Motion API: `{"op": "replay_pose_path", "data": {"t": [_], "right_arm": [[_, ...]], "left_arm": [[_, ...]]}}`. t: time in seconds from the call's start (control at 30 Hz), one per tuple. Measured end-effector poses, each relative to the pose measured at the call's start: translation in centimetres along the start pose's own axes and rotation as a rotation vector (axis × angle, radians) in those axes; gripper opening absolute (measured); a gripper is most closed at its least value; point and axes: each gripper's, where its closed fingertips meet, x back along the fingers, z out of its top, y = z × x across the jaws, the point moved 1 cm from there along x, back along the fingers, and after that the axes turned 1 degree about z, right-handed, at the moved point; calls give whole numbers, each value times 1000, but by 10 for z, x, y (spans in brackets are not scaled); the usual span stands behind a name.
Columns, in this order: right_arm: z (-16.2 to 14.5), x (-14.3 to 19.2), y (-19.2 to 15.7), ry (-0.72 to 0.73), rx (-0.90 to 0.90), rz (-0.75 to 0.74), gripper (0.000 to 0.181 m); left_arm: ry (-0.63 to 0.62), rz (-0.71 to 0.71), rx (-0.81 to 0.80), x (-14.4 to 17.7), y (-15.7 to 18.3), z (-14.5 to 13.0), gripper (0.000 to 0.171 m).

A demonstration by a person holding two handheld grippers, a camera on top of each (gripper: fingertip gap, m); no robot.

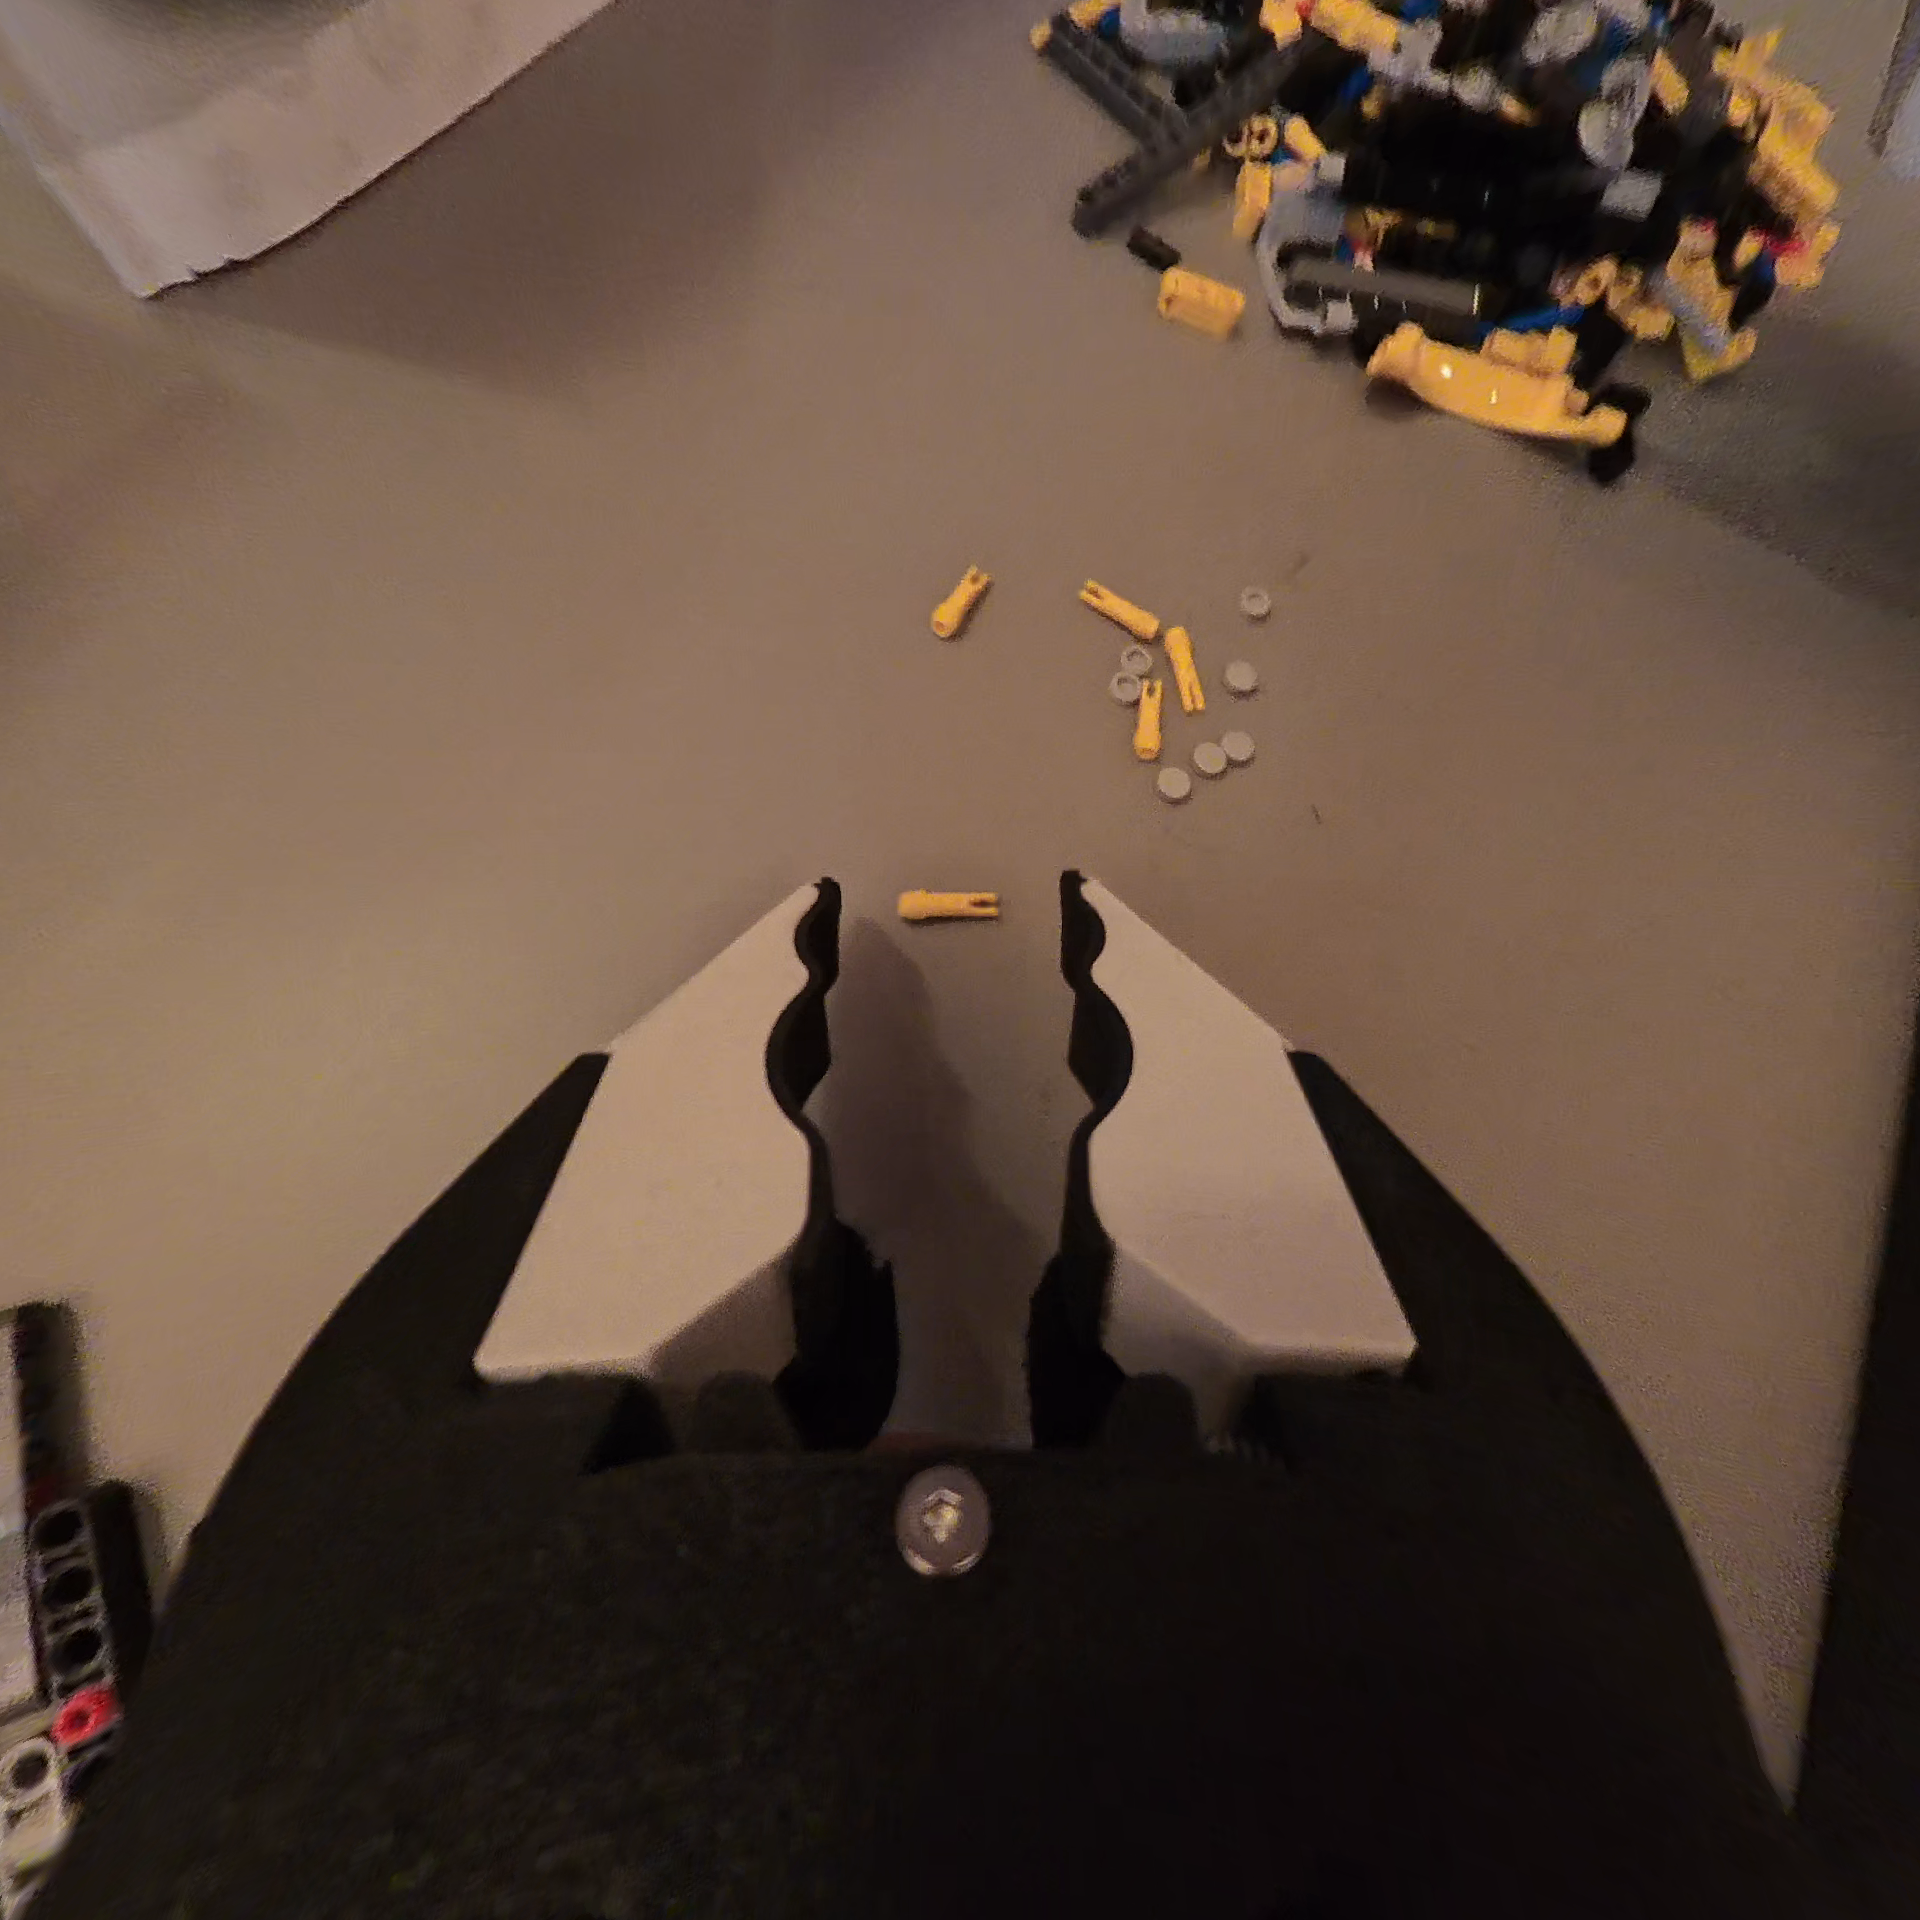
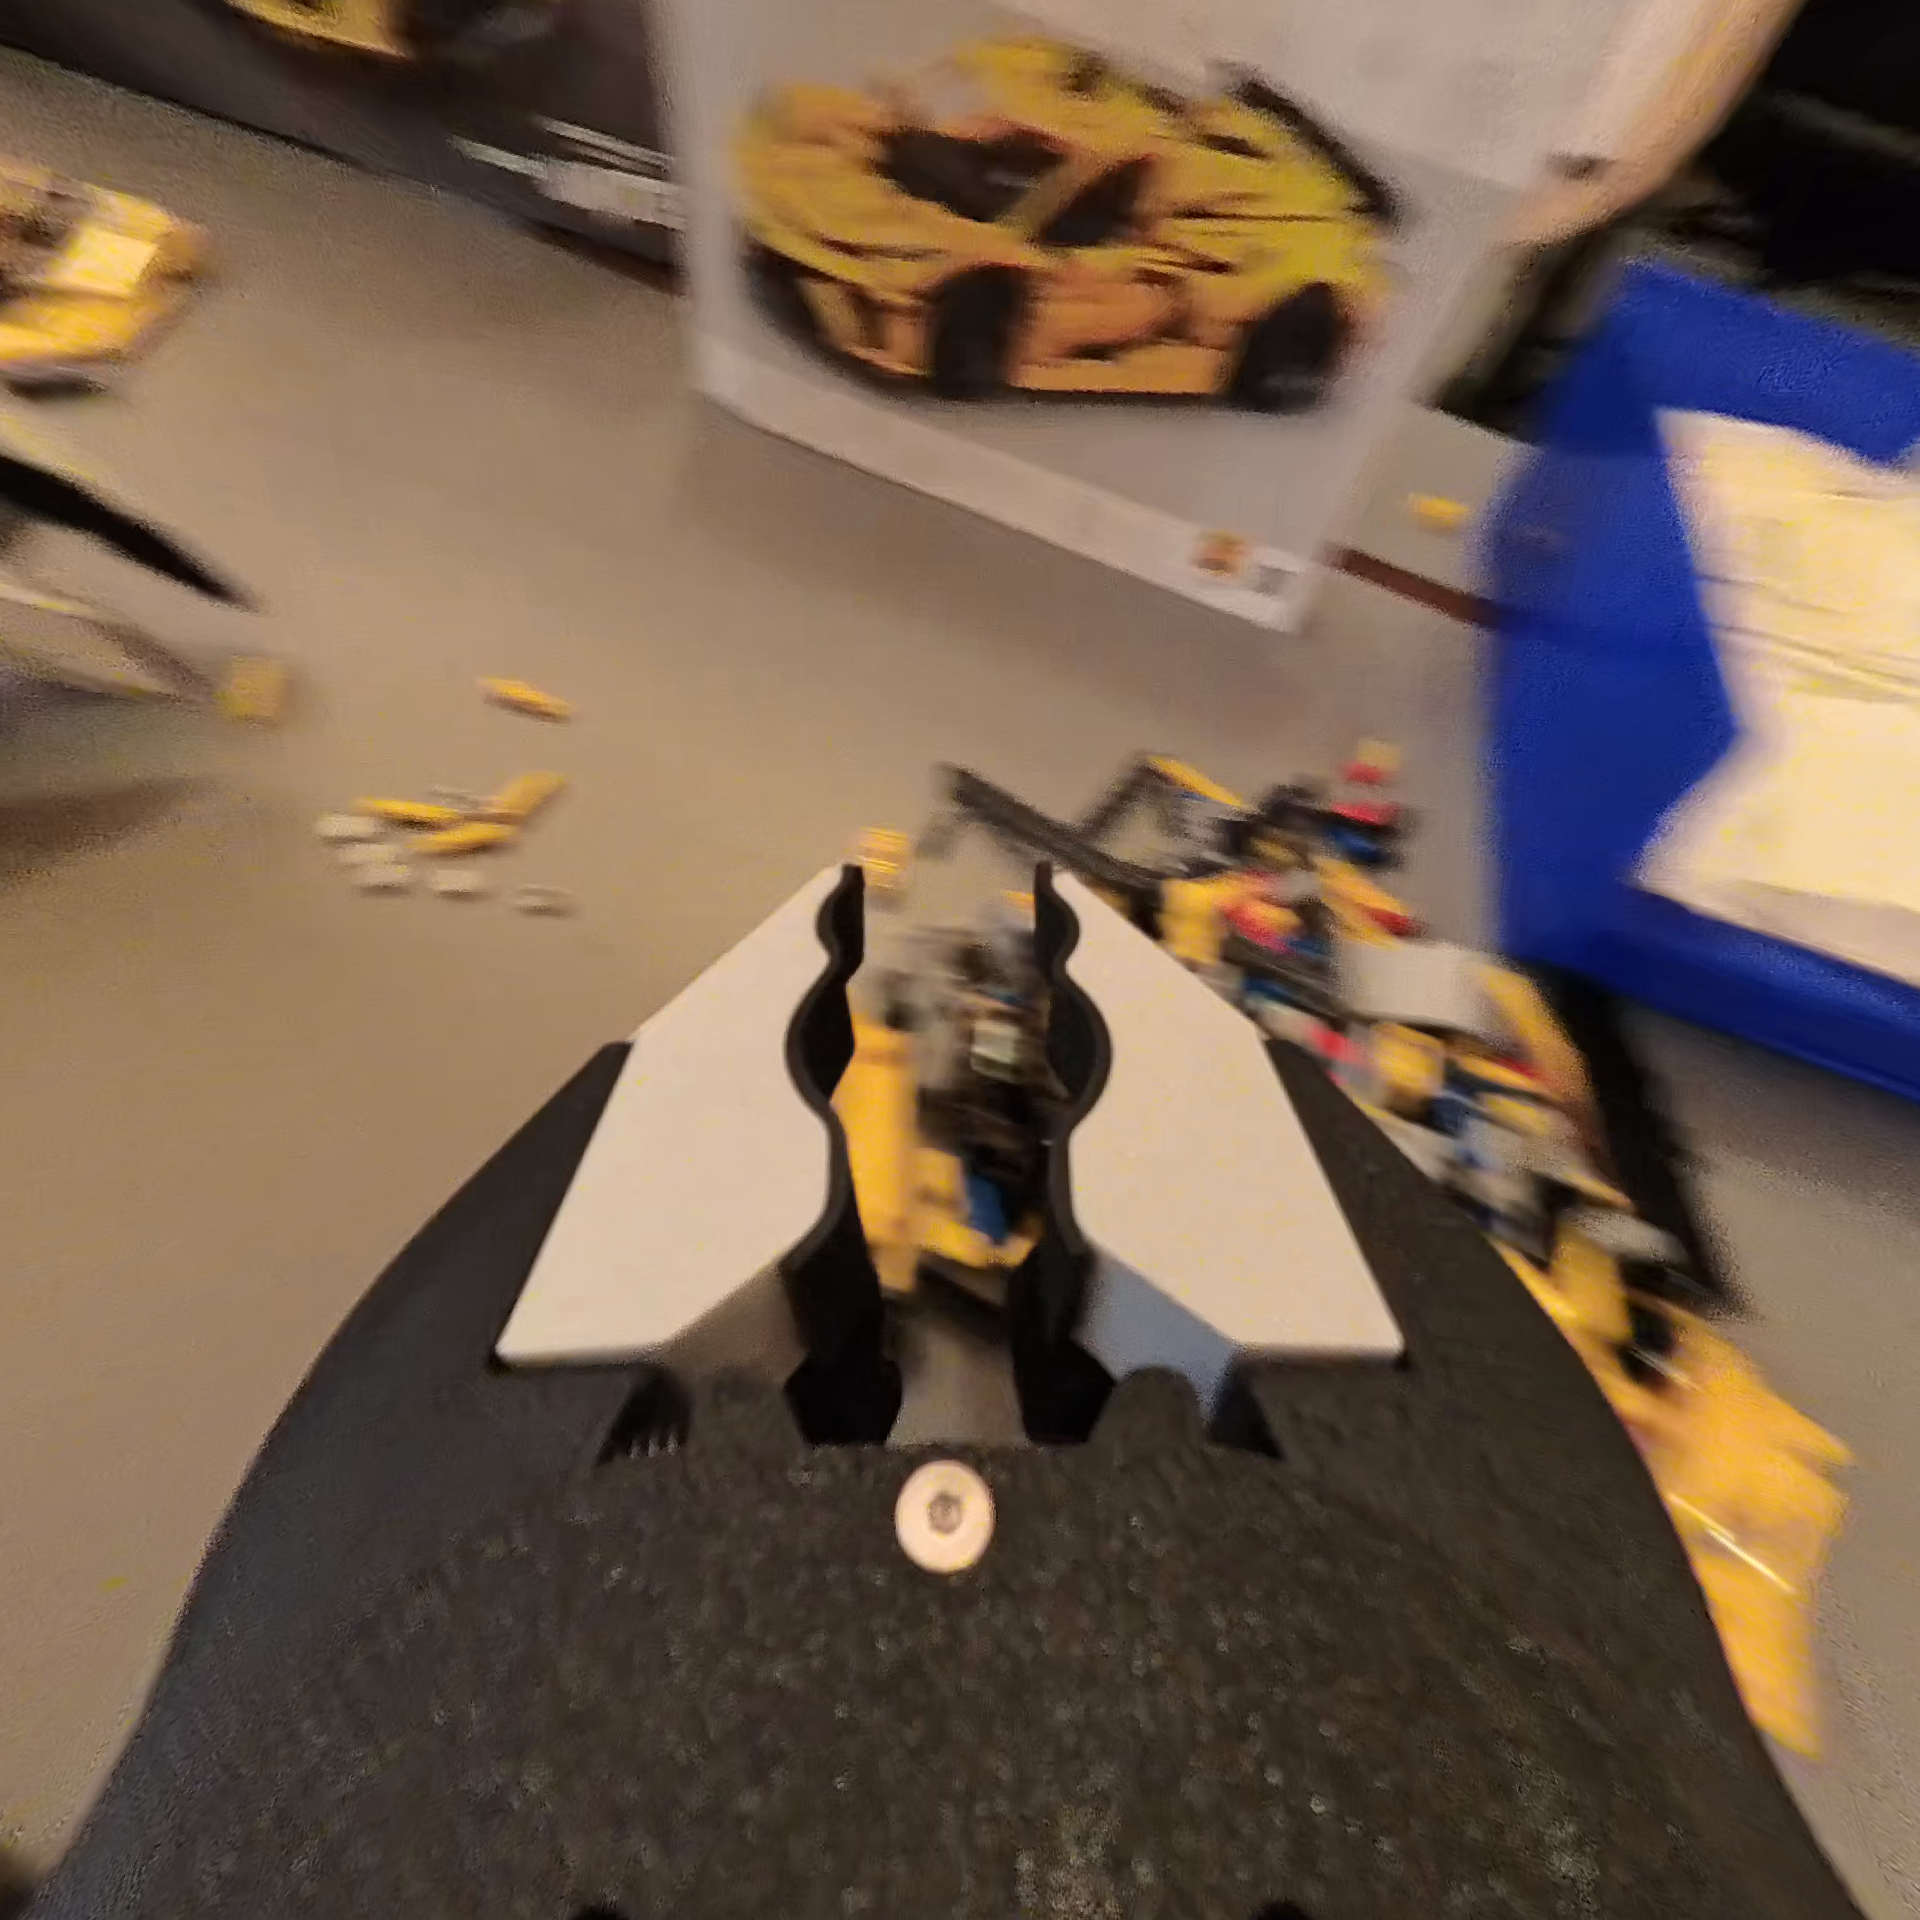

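My left gripper [image 1: 951,888] is open, low over the grey table. A small yellow pin [image 1: 948,906] lies crosswise right between its fingertips, untouched. Beyond it lie more yellow pins [image 1: 1120,609] and several small grey round studs [image 1: 1208,757]. A heap of yellow, black and blue bricks [image 1: 1475,208] sits at the far right. The right wrist view is blurred by motion. My right gripper [image 2: 948,883] is open above that brick heap [image 2: 1351,1039], which shows through the gap between its fingers; I see nothing clamped. The loose pins also show there [image 2: 447,821].
A white sheet [image 1: 260,125] lies at the far left. Black and red bricks [image 1: 73,1621] sit at the near left edge. A white box picturing a yellow car [image 2: 1039,291] stands behind, with a blue bin [image 2: 1621,675] to its right. A blurred black-and-white shape [image 2: 94,520] is at left. There is about 25 centimeters between the tips of the two grippers.
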Motion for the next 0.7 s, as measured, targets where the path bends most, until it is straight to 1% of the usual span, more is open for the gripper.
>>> {"op": "replay_pose_path", "data": {"t": [0.07, 0.1, 0.17, 0.2, 0.27, 0.33, 0.4, 0.47, 0.53, 0.6, 0.7], "right_arm": [[4, -16, -57, 20, -40, 197, 31], [0, -24, -79, 5, -52, 267, 31], [-7, -34, -116, -26, -70, 388, 33], [-8, -37, -128, -30, -71, 418, 32], [-5, -39, -139, -20, -66, 434, 31], [2, -38, -144, 8, -106, 469, 27], [9, -37, -145, 34, -197, 527, 26], [13, -34, -148, 42, -303, 611, 26], [16, -29, -153, 40, -424, 721, 30], [20, -25, -149, 49, -543, 797, 39], [26, -18, -144, 58, -669, 916, 38]], "left_arm": [[-14, 27, -31, -5, 2, -2, 43], [-27, 44, -47, -7, 2, -4, 42], [-51, 72, -81, -10, 0, -8, 40], [-46, 80, -92, -11, 0, -8, 38], [-42, 85, -103, -12, 1, -7, 33], [-39, 79, -123, -12, 3, -8, 20], [-45, 74, -124, -11, 5, -9, 20], [-26, 98, -169, -9, 6, -3, 20], [86, 112, -288, -2, 19, 17, 20], [206, 109, -446, 8, 42, 36, 20], [331, 112, -633, 18, 75, 50, 20]]}}
